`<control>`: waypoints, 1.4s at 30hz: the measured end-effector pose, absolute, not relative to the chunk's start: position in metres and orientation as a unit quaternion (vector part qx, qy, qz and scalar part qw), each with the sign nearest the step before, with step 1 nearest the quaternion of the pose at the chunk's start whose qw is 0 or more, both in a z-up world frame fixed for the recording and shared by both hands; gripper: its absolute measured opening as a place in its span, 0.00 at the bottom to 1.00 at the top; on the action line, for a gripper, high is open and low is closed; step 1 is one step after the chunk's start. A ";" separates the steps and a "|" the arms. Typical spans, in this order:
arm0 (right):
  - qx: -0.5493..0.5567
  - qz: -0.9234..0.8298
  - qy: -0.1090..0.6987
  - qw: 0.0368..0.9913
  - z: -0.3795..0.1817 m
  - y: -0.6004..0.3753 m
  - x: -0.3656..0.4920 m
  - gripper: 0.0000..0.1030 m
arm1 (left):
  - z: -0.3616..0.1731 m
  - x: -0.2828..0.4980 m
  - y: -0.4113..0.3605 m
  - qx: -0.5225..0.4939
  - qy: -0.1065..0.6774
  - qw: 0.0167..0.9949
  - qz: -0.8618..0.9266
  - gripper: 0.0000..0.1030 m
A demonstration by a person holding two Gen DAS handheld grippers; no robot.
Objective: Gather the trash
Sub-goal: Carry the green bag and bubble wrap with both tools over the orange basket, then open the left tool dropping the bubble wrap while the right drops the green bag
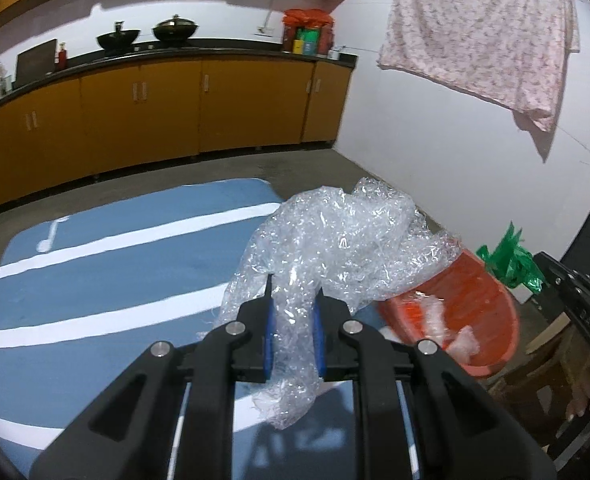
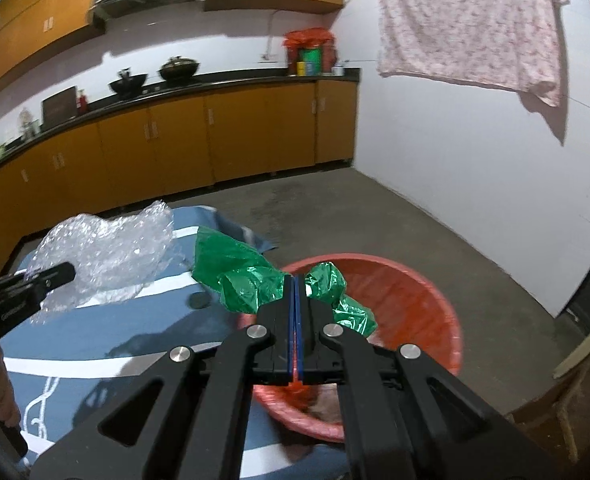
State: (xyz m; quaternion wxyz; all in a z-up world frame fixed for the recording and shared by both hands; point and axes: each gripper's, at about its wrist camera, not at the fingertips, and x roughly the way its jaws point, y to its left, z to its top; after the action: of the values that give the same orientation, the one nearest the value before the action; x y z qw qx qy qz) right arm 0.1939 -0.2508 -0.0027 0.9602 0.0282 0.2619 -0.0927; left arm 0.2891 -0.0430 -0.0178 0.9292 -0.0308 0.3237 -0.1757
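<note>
My left gripper point(image 1: 293, 294) is shut on a crumpled sheet of clear bubble wrap point(image 1: 335, 240) and holds it above the blue striped cloth, beside the red basin point(image 1: 491, 312). The wrap also shows in the right wrist view point(image 2: 107, 252), with the left gripper point(image 2: 61, 274) at the left. My right gripper point(image 2: 296, 280) is shut on a green plastic bag point(image 2: 247, 276) and holds it over the near-left rim of the red basin point(image 2: 423, 308). The green bag point(image 1: 509, 258) shows at the right of the left wrist view. White scraps point(image 1: 435, 316) lie inside the basin.
A blue cloth with white stripes point(image 1: 115, 276) covers the surface under both grippers. Orange kitchen cabinets point(image 2: 215, 136) with a dark counter run along the back. A pink floral cloth point(image 2: 471, 24) hangs on the white wall. Bare grey floor point(image 2: 375, 216) lies beyond the basin.
</note>
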 end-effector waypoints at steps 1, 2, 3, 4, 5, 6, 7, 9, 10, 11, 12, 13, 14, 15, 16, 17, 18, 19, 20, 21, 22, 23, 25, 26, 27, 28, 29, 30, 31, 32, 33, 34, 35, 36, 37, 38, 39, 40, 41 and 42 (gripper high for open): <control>0.029 -0.097 0.262 0.960 -0.003 -0.254 0.194 0.01 | -0.018 0.289 -0.048 -0.030 0.324 0.928 -0.179 0.15; 0.029 -0.103 0.262 0.959 -0.003 -0.259 0.194 0.01 | -0.019 0.289 -0.055 -0.030 0.326 0.927 -0.184 0.15; 0.030 -0.109 0.262 0.958 -0.004 -0.265 0.194 0.01 | -0.020 0.290 -0.061 -0.031 0.327 0.925 -0.189 0.15; 0.031 -0.113 0.262 0.958 -0.005 -0.269 0.193 0.01 | -0.021 0.290 -0.068 -0.032 0.329 0.923 -0.195 0.15; 0.032 -0.117 0.263 0.957 -0.005 -0.273 0.193 0.01 | -0.022 0.291 -0.076 -0.032 0.330 0.921 -0.203 0.15; 0.033 -0.120 0.263 0.957 -0.006 -0.277 0.193 0.01 | -0.023 0.291 -0.083 -0.032 0.331 0.920 -0.208 0.15; 0.034 -0.123 0.263 0.956 -0.007 -0.279 0.194 0.01 | -0.023 0.292 -0.090 -0.031 0.332 0.918 -0.213 0.15; 0.036 -0.127 0.263 0.956 -0.008 -0.284 0.192 0.01 | -0.025 0.292 -0.103 -0.030 0.334 0.916 -0.222 0.15; 0.038 -0.130 0.263 0.955 -0.009 -0.287 0.192 0.01 | -0.025 0.292 -0.111 -0.029 0.335 0.914 -0.228 0.15; 0.040 -0.132 0.263 0.955 -0.009 -0.289 0.192 0.01 | -0.025 0.293 -0.117 -0.029 0.336 0.912 -0.233 0.15; 0.042 -0.134 0.263 0.955 -0.009 -0.292 0.192 0.01 | -0.026 0.292 -0.123 -0.028 0.336 0.911 -0.237 0.15; 0.043 -0.136 0.262 0.954 -0.010 -0.294 0.193 0.01 | -0.027 0.293 -0.131 -0.025 0.337 0.909 -0.243 0.15; 0.045 -0.140 0.262 0.954 -0.010 -0.297 0.193 0.01 | -0.027 0.294 -0.137 -0.023 0.337 0.909 -0.246 0.15; 0.048 -0.142 0.261 0.954 -0.010 -0.300 0.194 0.01 | -0.028 0.293 -0.144 -0.020 0.337 0.908 -0.249 0.15; 0.050 -0.144 0.260 0.953 -0.010 -0.303 0.193 0.01 | -0.030 0.293 -0.149 -0.018 0.338 0.907 -0.253 0.15; 0.052 -0.147 0.260 0.953 -0.011 -0.306 0.194 0.01 | -0.031 0.294 -0.153 -0.017 0.339 0.906 -0.255 0.15; 0.055 -0.150 0.259 0.953 -0.011 -0.308 0.194 0.01 | -0.033 0.295 -0.160 -0.016 0.341 0.904 -0.257 0.15; 0.057 -0.152 0.259 0.952 -0.012 -0.310 0.193 0.01 | -0.035 0.297 -0.163 -0.016 0.343 0.903 -0.258 0.15; 0.059 -0.153 0.259 0.952 -0.013 -0.313 0.193 0.01 | -0.038 0.297 -0.165 -0.016 0.345 0.902 -0.258 0.15; 0.061 -0.156 0.258 0.951 -0.014 -0.316 0.194 0.01 | -0.040 0.299 -0.168 -0.017 0.348 0.901 -0.259 0.15; 0.063 -0.158 0.258 0.951 -0.014 -0.318 0.194 0.01 | -0.043 0.301 -0.173 -0.016 0.352 0.899 -0.259 0.15; 0.065 -0.160 0.258 0.951 -0.015 -0.319 0.195 0.01 | -0.045 0.301 -0.176 -0.017 0.354 0.898 -0.260 0.15; 0.070 -0.163 0.258 0.950 -0.016 -0.324 0.196 0.01 | -0.050 0.304 -0.183 -0.017 0.360 0.896 -0.261 0.15; 0.072 -0.164 0.257 0.949 -0.017 -0.326 0.197 0.01 | -0.051 0.304 -0.185 -0.018 0.361 0.895 -0.262 0.15; 0.075 -0.165 0.257 0.949 -0.017 -0.327 0.198 0.01 | -0.052 0.305 -0.190 -0.019 0.362 0.894 -0.262 0.15; 0.078 -0.165 0.257 0.949 -0.017 -0.329 0.200 0.01 | -0.053 0.306 -0.195 -0.019 0.363 0.894 -0.262 0.15; 0.079 -0.164 0.256 0.949 -0.017 -0.329 0.201 0.01 | -0.053 0.308 -0.198 -0.019 0.364 0.894 -0.262 0.15; 0.080 -0.162 0.256 0.950 -0.018 -0.329 0.203 0.01 | -0.055 0.309 -0.200 -0.020 0.366 0.893 -0.263 0.15; 0.080 -0.159 0.256 0.950 -0.018 -0.329 0.204 0.01 | -0.057 0.310 -0.205 -0.022 0.370 0.890 -0.265 0.16; 0.081 -0.154 0.257 0.951 -0.018 -0.328 0.206 0.01 | -0.060 0.310 -0.205 -0.023 0.373 0.888 -0.267 0.16; 0.081 -0.149 0.258 0.951 -0.019 -0.328 0.207 0.01 | -0.064 0.310 -0.207 -0.023 0.378 0.885 -0.270 0.17; 0.083 -0.141 0.261 0.951 -0.022 -0.327 0.209 0.01 | -0.066 0.311 -0.208 -0.022 0.381 0.883 -0.273 0.18; 0.086 -0.133 0.266 0.951 -0.024 -0.327 0.212 0.01 | -0.069 0.311 -0.210 -0.020 0.383 0.882 -0.274 0.21; 0.092 -0.125 0.270 0.950 -0.027 -0.328 0.213 0.01 | -0.071 0.310 -0.211 -0.017 0.385 0.880 -0.277 0.27; 0.095 -0.121 0.273 0.950 -0.029 -0.328 0.214 0.01 | -0.072 0.309 -0.214 -0.016 0.386 0.879 -0.279 0.31; 0.098 -0.115 0.278 0.949 -0.032 -0.328 0.214 0.04 | -0.074 0.309 -0.213 -0.016 0.387 0.878 -0.280 0.37; 0.099 -0.114 0.282 0.948 -0.034 -0.328 0.213 0.07 | -0.076 0.309 -0.212 -0.016 0.387 0.878 -0.280 0.38; 0.100 -0.114 0.282 0.947 -0.035 -0.330 0.211 0.16 | -0.077 0.309 -0.210 -0.016 0.388 0.878 -0.280 0.39; 0.104 -0.114 0.281 0.947 -0.035 -0.330 0.209 0.28 | -0.077 0.309 -0.209 -0.016 0.389 0.878 -0.278 0.41; 0.109 -0.114 0.279 0.947 -0.035 -0.331 0.206 0.31 | -0.078 0.310 -0.205 -0.017 0.389 0.879 -0.275 0.42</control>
State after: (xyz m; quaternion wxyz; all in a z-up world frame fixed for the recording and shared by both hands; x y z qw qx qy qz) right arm 0.2060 -0.3314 -0.0351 0.9472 0.1090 0.2792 -0.1144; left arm 0.3096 -0.2050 -0.0776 0.8789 -0.0167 0.3893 -0.2752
